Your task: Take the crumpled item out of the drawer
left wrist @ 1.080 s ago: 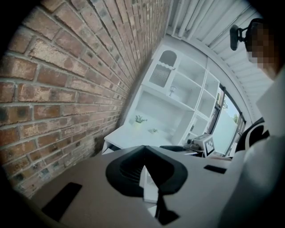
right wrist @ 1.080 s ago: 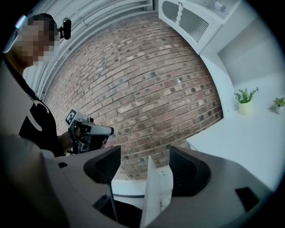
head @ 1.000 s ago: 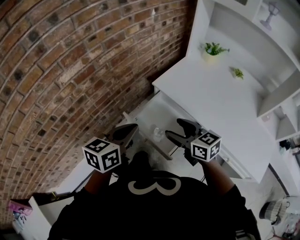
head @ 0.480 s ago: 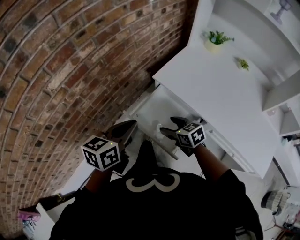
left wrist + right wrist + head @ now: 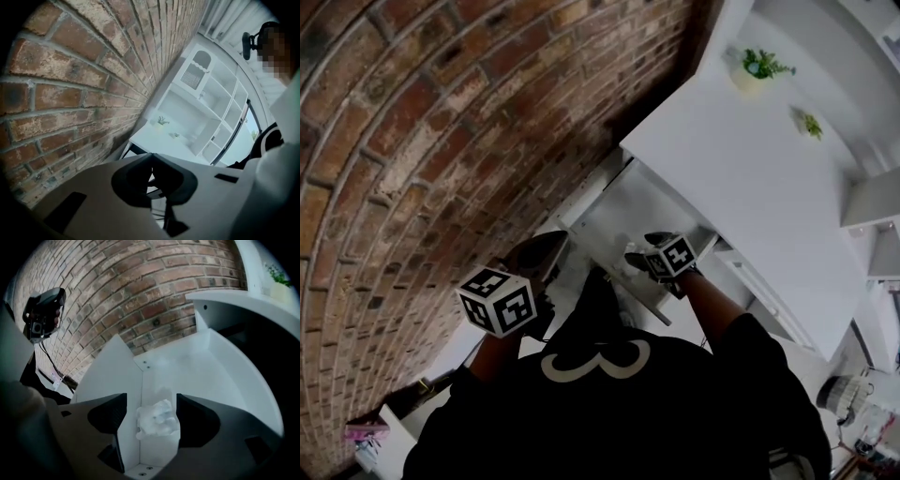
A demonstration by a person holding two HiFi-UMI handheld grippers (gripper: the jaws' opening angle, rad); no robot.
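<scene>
The white drawer (image 5: 609, 214) stands pulled out from under the white desk top (image 5: 741, 159). A crumpled, pale, see-through item (image 5: 157, 420) lies on the drawer floor in a corner, against its side wall (image 5: 108, 376). My right gripper (image 5: 151, 404) points steeply down into the drawer; its jaws have just been opening and stand wide on either side of the item, with no pad pressing it. In the head view the right gripper (image 5: 639, 249) is over the drawer. My left gripper (image 5: 551, 244) hangs at the drawer's left, tips together on nothing (image 5: 151, 161).
A brick wall (image 5: 441, 141) runs close along the left. Two small potted plants (image 5: 759, 66) (image 5: 809, 122) stand at the back of the desk top, under white shelves (image 5: 206, 93). The drawer's walls (image 5: 225, 366) close in around the right gripper.
My right gripper has dropped down into the drawer and tipped steeper toward the crumpled item. The left gripper has sunk a little and drifted left.
</scene>
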